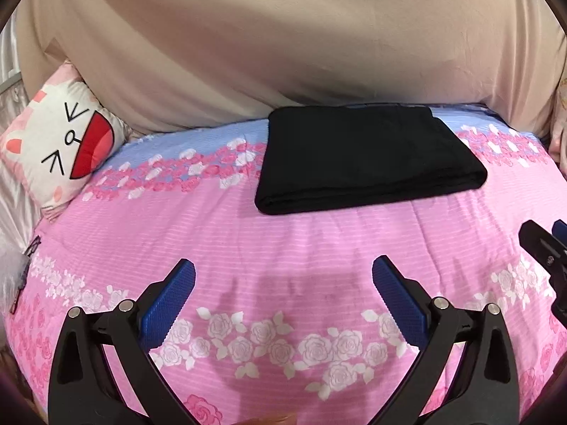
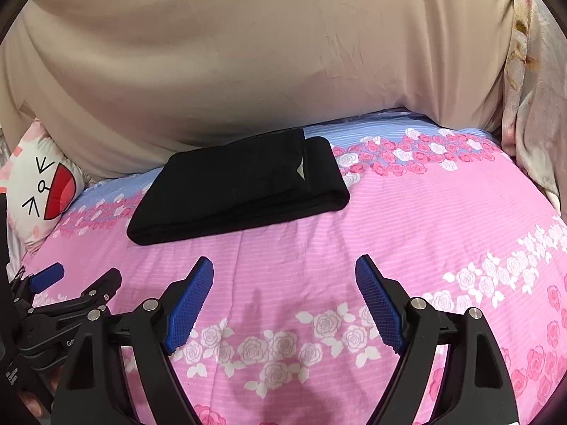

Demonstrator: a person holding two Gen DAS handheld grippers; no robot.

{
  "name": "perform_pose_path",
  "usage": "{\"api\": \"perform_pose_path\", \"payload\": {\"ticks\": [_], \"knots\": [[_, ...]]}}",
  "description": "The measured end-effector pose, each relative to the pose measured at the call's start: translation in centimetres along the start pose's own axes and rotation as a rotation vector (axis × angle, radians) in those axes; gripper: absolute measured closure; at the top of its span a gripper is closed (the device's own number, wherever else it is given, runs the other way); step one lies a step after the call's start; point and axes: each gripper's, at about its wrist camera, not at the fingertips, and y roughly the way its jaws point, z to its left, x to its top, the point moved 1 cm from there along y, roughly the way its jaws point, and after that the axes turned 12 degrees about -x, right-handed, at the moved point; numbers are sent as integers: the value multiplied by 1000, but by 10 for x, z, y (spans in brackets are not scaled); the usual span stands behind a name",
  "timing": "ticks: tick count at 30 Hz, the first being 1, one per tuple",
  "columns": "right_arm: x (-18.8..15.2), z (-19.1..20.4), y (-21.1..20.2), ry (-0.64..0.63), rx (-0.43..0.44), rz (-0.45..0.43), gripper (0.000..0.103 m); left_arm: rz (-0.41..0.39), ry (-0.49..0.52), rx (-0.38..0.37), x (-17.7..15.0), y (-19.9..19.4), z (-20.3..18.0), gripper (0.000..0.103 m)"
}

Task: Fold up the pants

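Note:
The black pants lie folded into a flat rectangle on the pink floral bedspread, near the far edge by the beige headboard. They also show in the right wrist view, left of centre. My left gripper is open and empty, hovering over the bedspread well short of the pants. My right gripper is open and empty too, beside the left one, just short of the pants' near edge. The right gripper's tip shows at the right edge of the left view. The left gripper shows at the lower left of the right view.
A beige padded headboard rises behind the bed. A white cat-face pillow leans at the far left. A pale floral curtain hangs at the right. A dark item lies at the bed's left edge.

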Motion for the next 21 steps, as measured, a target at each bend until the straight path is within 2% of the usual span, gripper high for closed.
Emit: {"api": "perform_pose_path", "payload": {"ticks": [9, 12, 16, 21], "knots": [[-2, 0, -1, 3, -6, 10, 23, 12, -8, 3, -5, -2, -1, 5], [-4, 0, -4, 1, -8, 13, 23, 27, -20, -39, -7, -4, 2, 5], [-8, 1, -8, -1, -7, 21, 23, 13, -3, -12, -9, -15, 1, 5], [-13, 4, -13, -9, -4, 26, 23, 3, -2, -18, -13, -25, 1, 5]]}}
